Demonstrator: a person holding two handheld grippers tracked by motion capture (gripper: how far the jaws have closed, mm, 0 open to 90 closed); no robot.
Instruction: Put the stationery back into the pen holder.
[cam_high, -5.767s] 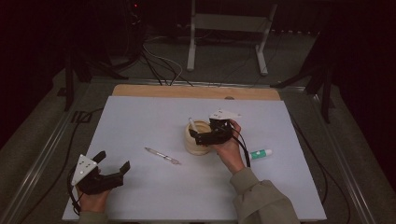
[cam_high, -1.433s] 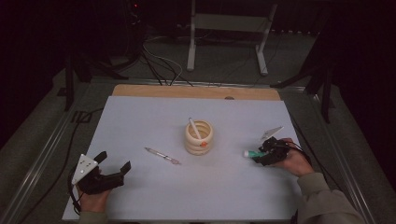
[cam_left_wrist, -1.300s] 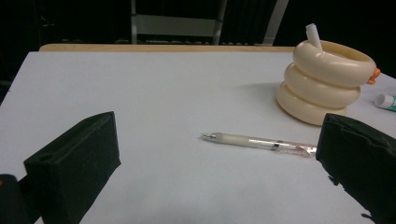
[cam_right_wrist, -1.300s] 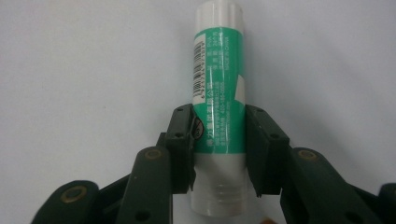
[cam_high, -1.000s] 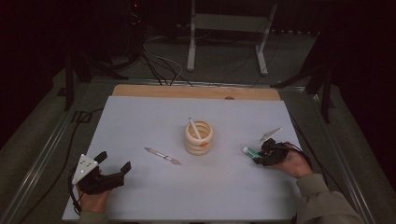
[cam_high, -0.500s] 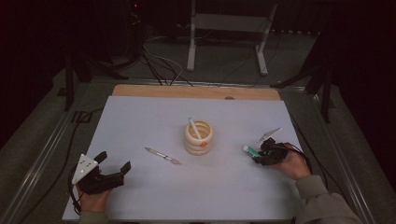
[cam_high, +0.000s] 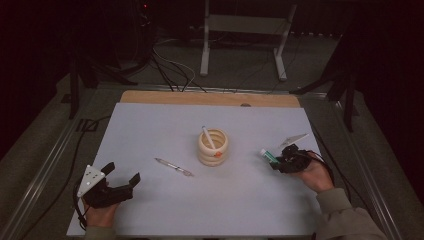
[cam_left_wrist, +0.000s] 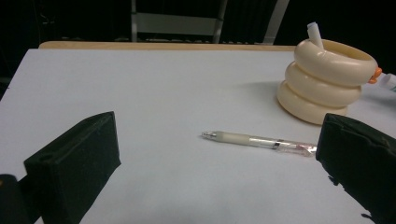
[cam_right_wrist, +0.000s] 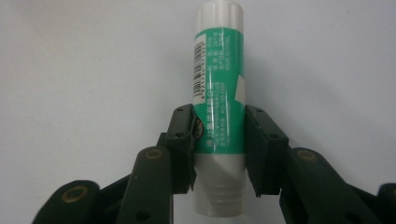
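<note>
White sheeting covers the surface (cam_high: 150, 125), with dark floor, cables and a metal stand behind it. At the left, the left gripper (cam_high: 119, 186) rests near the front edge with its jaws spread wide and nothing between them. Ahead of it a clear pen (cam_high: 173, 166) lies flat, well apart from the jaws. In the middle stands a cream ringed holder (cam_high: 212, 147) with one white-capped item leaning inside; what that item is cannot be made out.

At the right, the right gripper (cam_high: 276, 162) lies low on the surface, its jaws closed against the sides of a green-and-white tube (cam_right_wrist: 218, 93), which lies flat on the sheet. The tube looks light, probably a smooth plastic body that may slip if pinched loosely and dent if squeezed hard. The present hold, around mid-body toward the threaded neck, seems sound. Its printed label is too small to read, and the neck end runs down between the gripper's arms, partly hidden.
</note>
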